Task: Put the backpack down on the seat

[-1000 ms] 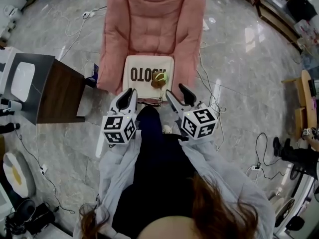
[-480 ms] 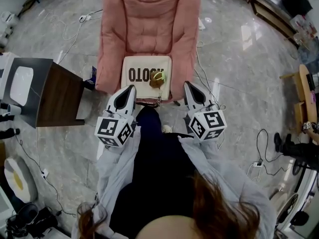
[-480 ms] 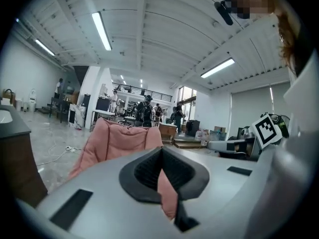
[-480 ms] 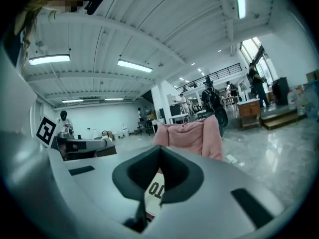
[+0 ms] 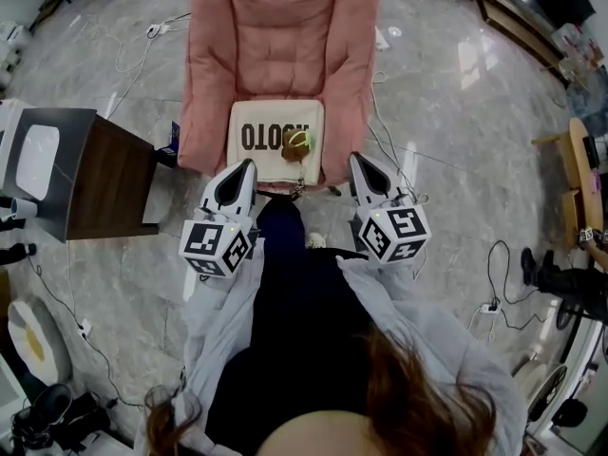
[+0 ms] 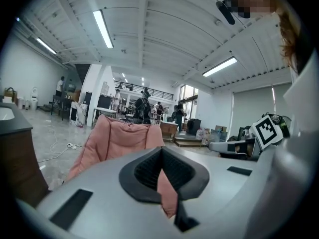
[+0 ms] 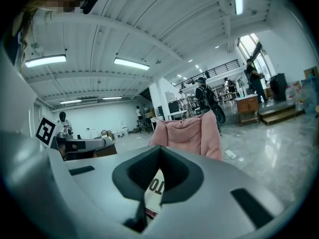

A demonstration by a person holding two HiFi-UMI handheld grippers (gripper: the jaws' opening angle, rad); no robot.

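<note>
A cream backpack (image 5: 269,139) with dark lettering and a small brown-and-green charm (image 5: 298,145) lies on the front of the pink cushioned chair's seat (image 5: 280,46). My left gripper (image 5: 245,166) hovers just in front of the chair's near left corner, shut and empty. My right gripper (image 5: 359,160) is off the near right corner, also shut and empty. Neither touches the bag. In the left gripper view the shut gripper (image 6: 160,154) frames the pink chair (image 6: 114,138). In the right gripper view the shut gripper (image 7: 159,156) frames the backpack (image 7: 155,187) and chair (image 7: 187,131).
A dark wooden side table (image 5: 104,174) stands left of the chair. Cables (image 5: 142,50) trail over the marble floor around the chair. The person's dark-clothed legs (image 5: 285,283) stand right before the seat. Shelves and furniture (image 5: 579,188) line the right side; people stand far behind.
The right gripper's jaws have gone from parted to shut, and it has swung out to the right, away from the backpack. The left gripper has lifted slightly. The backpack stays on the seat.
</note>
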